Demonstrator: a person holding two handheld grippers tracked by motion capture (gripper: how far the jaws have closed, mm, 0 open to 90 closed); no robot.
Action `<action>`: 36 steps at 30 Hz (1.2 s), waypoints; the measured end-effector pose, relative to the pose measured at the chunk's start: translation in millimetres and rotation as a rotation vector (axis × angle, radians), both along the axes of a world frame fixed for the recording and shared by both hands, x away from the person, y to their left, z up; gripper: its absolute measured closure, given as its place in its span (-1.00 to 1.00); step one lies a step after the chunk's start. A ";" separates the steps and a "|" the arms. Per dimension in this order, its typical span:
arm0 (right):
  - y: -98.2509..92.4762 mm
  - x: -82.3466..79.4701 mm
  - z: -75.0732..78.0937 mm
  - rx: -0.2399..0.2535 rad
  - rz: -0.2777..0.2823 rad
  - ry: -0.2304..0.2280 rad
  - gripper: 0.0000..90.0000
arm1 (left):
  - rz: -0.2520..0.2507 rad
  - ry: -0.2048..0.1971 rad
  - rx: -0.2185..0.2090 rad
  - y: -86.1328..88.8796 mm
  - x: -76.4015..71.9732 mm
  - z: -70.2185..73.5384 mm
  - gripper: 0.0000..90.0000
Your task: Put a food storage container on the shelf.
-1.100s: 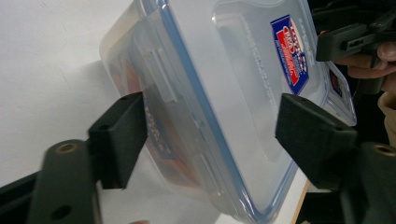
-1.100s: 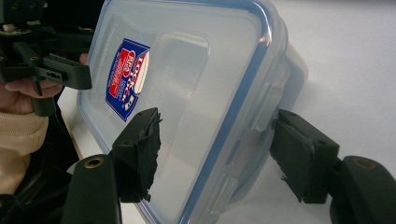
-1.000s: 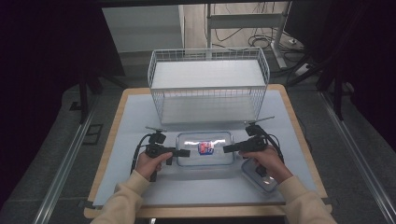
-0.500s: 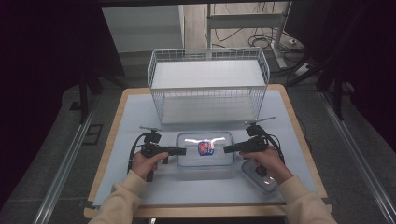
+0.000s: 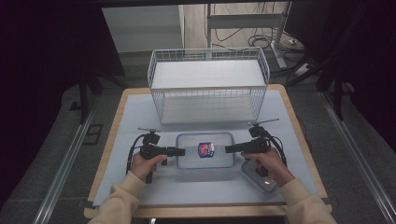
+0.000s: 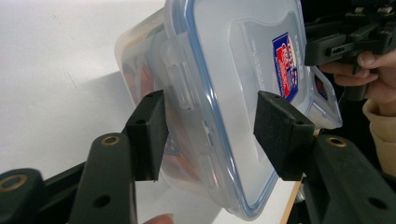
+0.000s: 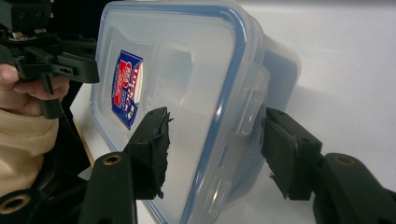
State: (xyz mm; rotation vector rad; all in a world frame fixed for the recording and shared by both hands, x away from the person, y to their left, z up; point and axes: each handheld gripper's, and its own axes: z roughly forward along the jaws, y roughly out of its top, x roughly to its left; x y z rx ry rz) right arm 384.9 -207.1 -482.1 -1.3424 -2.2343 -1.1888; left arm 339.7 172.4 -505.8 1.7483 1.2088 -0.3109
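Note:
A clear plastic container [image 5: 205, 150] with a blue-sealed lid and a red and blue label lies flat on the table between my two grippers. My left gripper [image 5: 182, 151] is at its left end and my right gripper [image 5: 228, 149] at its right end, both turned on their sides. In the left gripper view the jaws [image 6: 210, 126] straddle the container's [image 6: 233, 70] end clasp and have just been closing. In the right gripper view the jaws [image 7: 215, 140] straddle the container's [image 7: 187, 84] other clasp and have also just been closing. Small gaps still show at the pads.
A white wire basket [image 5: 208, 84] stands at the back of the table, close behind the container. A second small clear container [image 5: 261, 179] lies under the right hand near the front right. The table's wooden rim [image 5: 299, 135] borders the pale mat.
Both pairs of jaws have narrowed around the container's ends, the left more than the right. The hands and the container have hardly moved.

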 end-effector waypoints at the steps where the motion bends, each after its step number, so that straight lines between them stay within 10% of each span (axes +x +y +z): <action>1: -0.1 -0.2 0.0 0.001 0.000 -0.002 -0.02 | 0.000 0.000 0.000 0.0 0.0 0.0 0.03; 36: -8.3 -11.2 10.5 0.058 -0.035 -0.055 0.13 | 0.029 -0.094 0.004 -3.1 -6.1 18.4 0.11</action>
